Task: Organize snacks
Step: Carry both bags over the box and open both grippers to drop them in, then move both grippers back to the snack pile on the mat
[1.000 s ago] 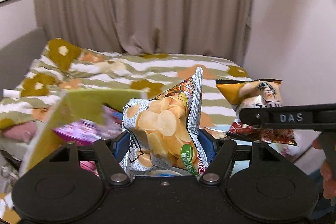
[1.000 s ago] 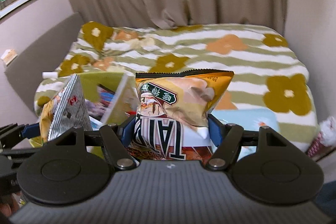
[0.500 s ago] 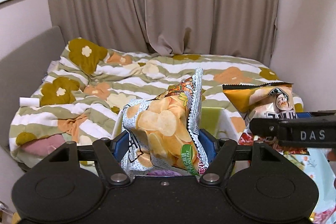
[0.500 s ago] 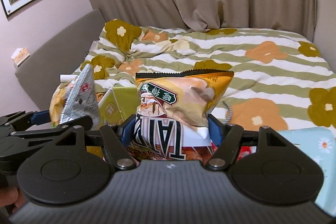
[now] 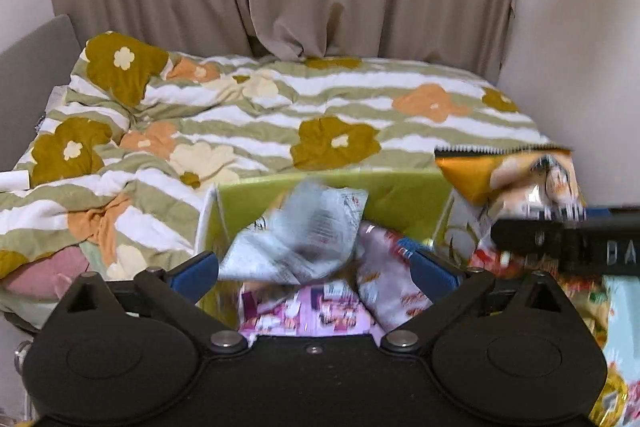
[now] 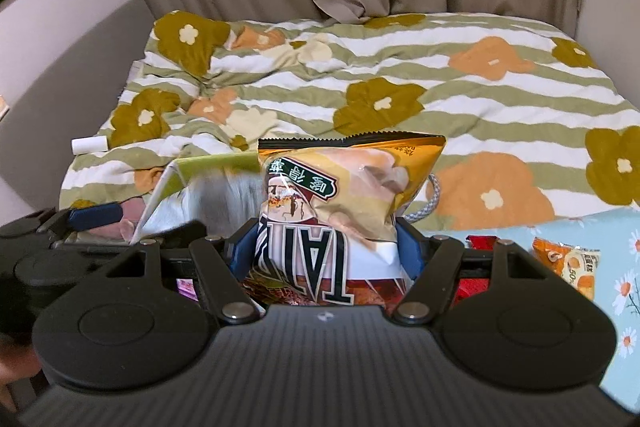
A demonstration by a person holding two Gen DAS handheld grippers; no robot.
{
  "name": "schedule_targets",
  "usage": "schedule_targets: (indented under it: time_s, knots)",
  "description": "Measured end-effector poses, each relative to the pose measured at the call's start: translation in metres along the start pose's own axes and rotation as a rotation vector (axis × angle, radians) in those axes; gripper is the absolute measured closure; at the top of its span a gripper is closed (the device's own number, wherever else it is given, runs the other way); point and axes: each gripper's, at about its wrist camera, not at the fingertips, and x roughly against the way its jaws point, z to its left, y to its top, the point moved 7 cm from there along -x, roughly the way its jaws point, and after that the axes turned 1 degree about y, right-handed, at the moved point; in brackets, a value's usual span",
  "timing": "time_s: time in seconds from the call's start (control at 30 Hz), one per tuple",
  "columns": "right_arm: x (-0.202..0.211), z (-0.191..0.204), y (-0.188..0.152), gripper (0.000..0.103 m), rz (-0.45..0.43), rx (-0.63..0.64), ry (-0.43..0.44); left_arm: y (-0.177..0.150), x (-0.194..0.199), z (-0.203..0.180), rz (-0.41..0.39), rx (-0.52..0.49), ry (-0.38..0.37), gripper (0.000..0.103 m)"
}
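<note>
My left gripper [image 5: 312,267] hangs over a yellow-green box [image 5: 400,195] with its jaws opening wide. A silver potato chip bag [image 5: 300,231], blurred, is loose between the blue pads [image 5: 196,269] and touches neither, dropping toward the box. A pink snack pack [image 5: 308,311] and a white-and-pink bag [image 5: 384,283] lie inside. My right gripper [image 6: 326,251] is shut on an orange snack bag [image 6: 348,195] with large black letters, held upright just right of the box rim [image 6: 208,163]. That orange snack bag [image 5: 508,179] also shows at the right of the left wrist view.
A bed with a striped floral quilt [image 6: 400,75] fills the background, curtains behind it. A white roll [image 6: 90,145] lies at its left edge. On a light blue daisy cloth [image 6: 624,251] at the right lie an orange snack pack [image 6: 568,267] and a red packet [image 6: 480,243].
The left jaws have sprung apart and the chip bag has slipped out, tipping down toward the box. Both grippers have swung across over the box. The right grip is unchanged.
</note>
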Motion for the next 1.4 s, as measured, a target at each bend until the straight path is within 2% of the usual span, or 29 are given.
schedule_targets:
  time_s: [0.4,0.5,0.6,0.63,0.67,0.77,0.83,1.07,1.4]
  knots:
    - [-0.007,0.019,0.011,0.017,0.018,0.036,0.067,-0.017,0.038,0.013,-0.025,0.079,0.03,0.0]
    - [-0.015,0.029,0.016,0.016,0.024,0.053,0.083,-0.016,0.043,0.016,-0.034,0.072,0.063,0.0]
    - [-0.024,0.037,0.018,0.013,0.024,0.048,0.1,-0.018,0.046,0.02,-0.039,0.082,0.084,0.0]
    - [-0.027,0.037,0.018,0.004,0.019,0.035,0.105,-0.018,0.045,0.021,-0.037,0.086,0.089,0.0]
    - [-0.029,0.037,0.017,0.0,0.012,0.016,0.116,-0.019,0.045,0.023,-0.034,0.087,0.093,0.0]
    - [-0.03,0.033,0.014,0.0,-0.007,-0.03,0.146,-0.023,0.045,0.024,-0.025,0.087,0.1,0.0]
    - [-0.029,0.031,0.012,0.0,-0.01,-0.027,0.136,-0.026,0.045,0.022,-0.021,0.084,0.098,0.0]
    - [-0.01,0.027,0.007,0.0,-0.046,-0.002,0.095,-0.031,0.053,0.016,-0.027,0.08,0.084,0.0]
    - [0.044,0.027,0.007,0.0,-0.091,0.007,0.093,-0.02,0.093,0.008,-0.097,0.027,0.075,0.0]
